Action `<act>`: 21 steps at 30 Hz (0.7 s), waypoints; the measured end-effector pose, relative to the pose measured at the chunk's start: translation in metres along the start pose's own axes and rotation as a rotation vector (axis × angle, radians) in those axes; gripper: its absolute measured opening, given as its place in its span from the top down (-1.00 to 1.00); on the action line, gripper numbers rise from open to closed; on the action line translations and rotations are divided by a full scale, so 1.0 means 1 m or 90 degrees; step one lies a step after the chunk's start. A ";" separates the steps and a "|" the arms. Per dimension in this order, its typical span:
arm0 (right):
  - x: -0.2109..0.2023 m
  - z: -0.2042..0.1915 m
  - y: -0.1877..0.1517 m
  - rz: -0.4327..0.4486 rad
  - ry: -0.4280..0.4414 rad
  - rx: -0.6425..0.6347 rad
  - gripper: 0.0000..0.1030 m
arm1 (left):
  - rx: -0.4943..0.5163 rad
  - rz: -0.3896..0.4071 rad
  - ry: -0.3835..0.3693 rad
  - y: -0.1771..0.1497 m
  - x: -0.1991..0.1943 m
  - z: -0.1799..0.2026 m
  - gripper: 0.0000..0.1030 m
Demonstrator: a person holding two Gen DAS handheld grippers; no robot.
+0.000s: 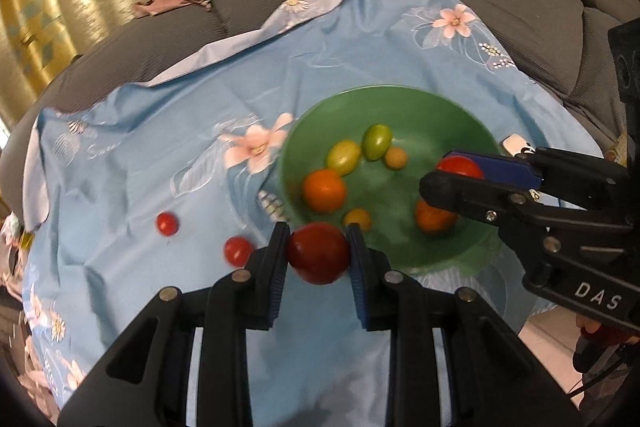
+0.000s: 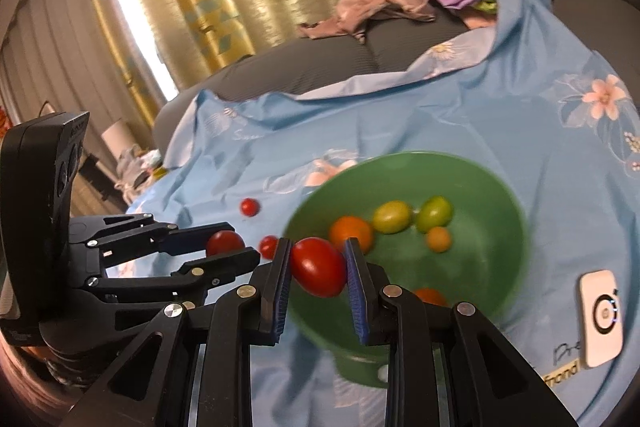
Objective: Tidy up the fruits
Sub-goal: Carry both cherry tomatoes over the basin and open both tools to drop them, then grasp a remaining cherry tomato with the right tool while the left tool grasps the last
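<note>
Over the near rim of the green bowl (image 1: 400,99), both grippers carry fruit. The left gripper (image 1: 318,253) is clamped on a red tomato (image 1: 319,253), pinched between its blue pads at the bowl's edge, which suggests it is about to be dropped in. The right gripper (image 2: 318,267) grasps a second red tomato (image 2: 318,267) above the bowl's near side, so both loads seem timed to go in together. Inside the bowl lie two orange tomatoes (image 1: 324,190), two yellow-green ones (image 1: 377,141) and a couple of small yellow ones, gathered there as the sorted pile. Two small red tomatoes (image 1: 167,223) lie on the blue flowered cloth (image 1: 140,167), left of the bowl and apart from it, probably next to be collected. A white device (image 2: 602,319) lies on the cloth right of the bowl.
</note>
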State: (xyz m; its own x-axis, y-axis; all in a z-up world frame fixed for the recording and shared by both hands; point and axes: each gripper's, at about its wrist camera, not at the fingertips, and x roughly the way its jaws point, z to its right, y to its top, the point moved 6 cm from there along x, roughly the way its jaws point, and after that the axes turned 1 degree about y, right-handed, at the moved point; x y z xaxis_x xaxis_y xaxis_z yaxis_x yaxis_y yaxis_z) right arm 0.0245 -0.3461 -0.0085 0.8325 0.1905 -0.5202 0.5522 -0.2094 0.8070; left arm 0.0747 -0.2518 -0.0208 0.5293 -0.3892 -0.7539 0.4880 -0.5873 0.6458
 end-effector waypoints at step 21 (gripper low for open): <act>0.013 0.052 -0.006 -0.049 -0.103 0.043 0.16 | -0.051 -0.022 -0.003 0.009 0.035 -0.018 -0.36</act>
State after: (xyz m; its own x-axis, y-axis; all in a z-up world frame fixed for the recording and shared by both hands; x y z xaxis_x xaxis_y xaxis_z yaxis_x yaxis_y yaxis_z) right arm 0.0342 -0.3920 -0.0344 0.7813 0.0532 -0.6219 0.6114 -0.2652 0.7455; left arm 0.1101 -0.2583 -0.0387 0.5075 -0.3729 -0.7768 0.5605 -0.5418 0.6263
